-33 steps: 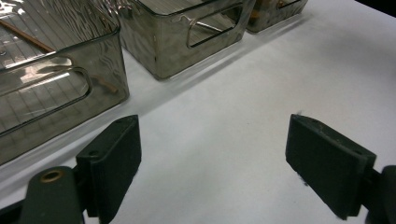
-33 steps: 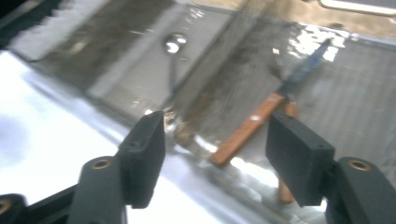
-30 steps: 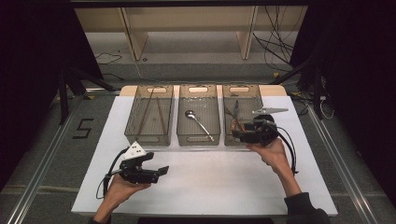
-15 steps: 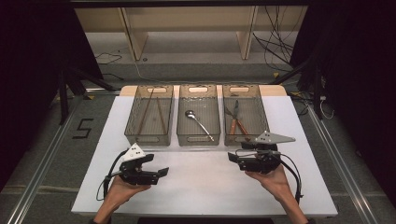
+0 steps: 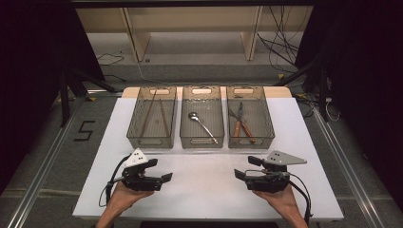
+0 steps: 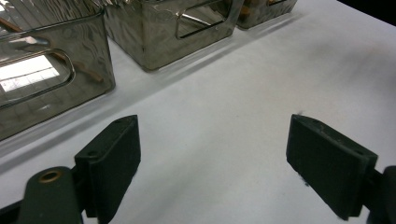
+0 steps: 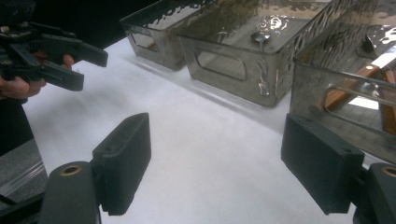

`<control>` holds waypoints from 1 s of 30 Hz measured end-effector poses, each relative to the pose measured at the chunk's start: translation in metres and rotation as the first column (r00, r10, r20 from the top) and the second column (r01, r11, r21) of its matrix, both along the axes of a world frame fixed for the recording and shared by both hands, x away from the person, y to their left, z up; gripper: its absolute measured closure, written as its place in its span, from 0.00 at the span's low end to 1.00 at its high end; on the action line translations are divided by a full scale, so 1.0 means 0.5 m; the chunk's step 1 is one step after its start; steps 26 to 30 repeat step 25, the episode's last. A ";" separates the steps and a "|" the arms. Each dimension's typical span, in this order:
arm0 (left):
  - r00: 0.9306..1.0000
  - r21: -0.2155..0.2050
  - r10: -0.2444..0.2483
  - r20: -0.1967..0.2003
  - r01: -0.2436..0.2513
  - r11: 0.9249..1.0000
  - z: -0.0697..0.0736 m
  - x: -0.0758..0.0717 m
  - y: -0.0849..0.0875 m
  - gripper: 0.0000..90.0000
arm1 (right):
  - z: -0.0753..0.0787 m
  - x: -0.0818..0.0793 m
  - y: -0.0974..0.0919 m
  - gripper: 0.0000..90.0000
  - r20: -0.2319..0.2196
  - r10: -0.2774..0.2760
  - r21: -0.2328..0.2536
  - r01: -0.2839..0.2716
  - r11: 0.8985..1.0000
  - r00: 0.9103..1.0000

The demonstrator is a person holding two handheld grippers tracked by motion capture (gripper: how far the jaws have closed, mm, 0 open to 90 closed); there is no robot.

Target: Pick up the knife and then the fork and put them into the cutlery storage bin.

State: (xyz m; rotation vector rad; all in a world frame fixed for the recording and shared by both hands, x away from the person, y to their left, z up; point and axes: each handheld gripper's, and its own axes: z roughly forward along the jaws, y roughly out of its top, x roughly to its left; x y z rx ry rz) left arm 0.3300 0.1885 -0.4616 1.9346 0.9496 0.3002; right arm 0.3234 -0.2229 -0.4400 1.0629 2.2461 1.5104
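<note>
White table cover lies bare between left gripper and right gripper, jaws of both apart, right's just widened, nothing between. Scissors rest in right bin, beyond right gripper.

Black numeral "5" marked on the grey floor (left of the table), no other readable text

In the high view, the thin sticks in the left bin were too small to identify. In the right gripper view, the right bin ran off the frame's edge, its wavy wall blurring the orange-handled tool inside.
</note>
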 end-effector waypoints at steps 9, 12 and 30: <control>1.000 -0.019 -0.001 0.010 0.002 1.000 0.001 -0.007 -0.001 0.19 | -0.015 -0.010 -0.013 0.25 -0.001 -0.019 -0.003 0.019 1.000 1.000; 1.000 -0.025 0.000 0.017 0.000 1.000 0.002 -0.009 0.001 0.19 | -0.014 -0.012 -0.016 0.25 0.004 -0.024 0.003 0.024 1.000 1.000; 1.000 -0.034 -0.002 0.015 0.003 0.999 0.001 -0.009 0.002 0.19 | -0.012 -0.014 -0.015 0.24 0.015 -0.031 0.008 0.030 0.999 0.999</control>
